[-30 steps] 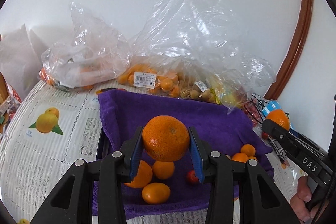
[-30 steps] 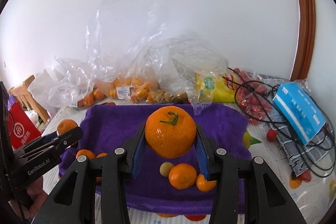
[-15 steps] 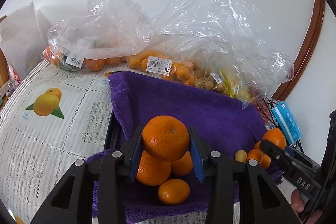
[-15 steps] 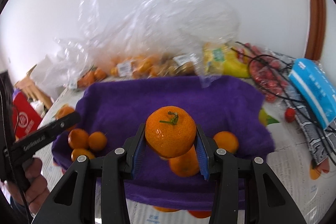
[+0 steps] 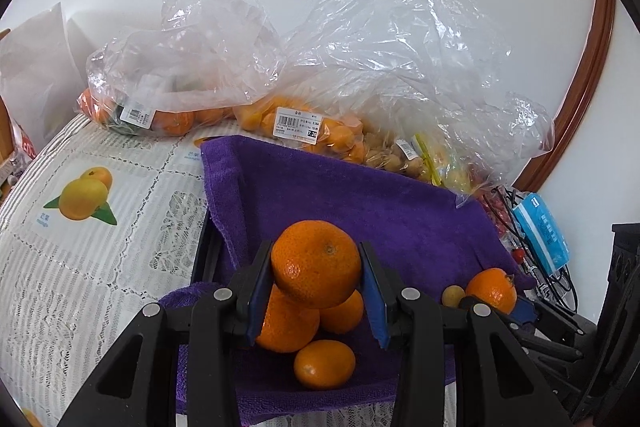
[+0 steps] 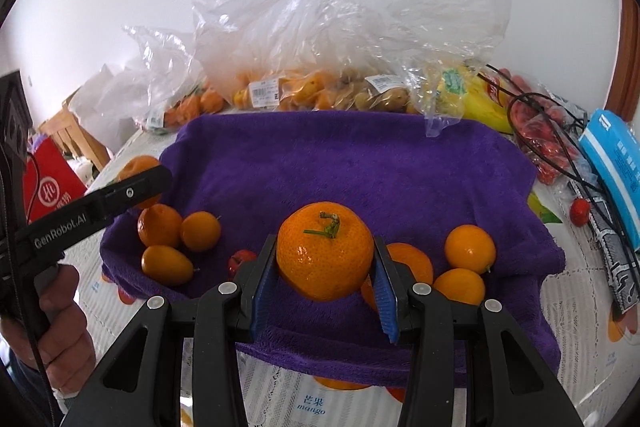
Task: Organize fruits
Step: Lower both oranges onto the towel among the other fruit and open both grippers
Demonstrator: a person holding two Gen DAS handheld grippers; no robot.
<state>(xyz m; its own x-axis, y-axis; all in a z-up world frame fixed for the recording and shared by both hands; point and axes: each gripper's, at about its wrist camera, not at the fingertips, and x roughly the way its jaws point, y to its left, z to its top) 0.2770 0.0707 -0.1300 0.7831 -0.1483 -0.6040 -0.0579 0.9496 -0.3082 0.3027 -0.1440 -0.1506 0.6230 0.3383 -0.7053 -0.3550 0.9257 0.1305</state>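
soft purple terry towel (image 6: 352, 163) spread across the patterned tablecloth (image 5: 80, 247) | your left gripper (image 5: 316, 291) clamps a round orange mandarin (image 5: 316, 269) above its left fruit pile | your right gripper (image 6: 324, 275) clamps a stemmed orange mandarin (image 6: 325, 257) over the towel's front

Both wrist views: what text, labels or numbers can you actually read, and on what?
"GenRobot.AI": side of the black left claw, seen from the right wrist.
"mango", under two blue Chinese characters: white lace-pattern tablecloth.
"7.26": white price sticker on the clear plastic bag of small orange fruit.
Unreadable: barcodes and small print on the other stickers, blue box, red packet.
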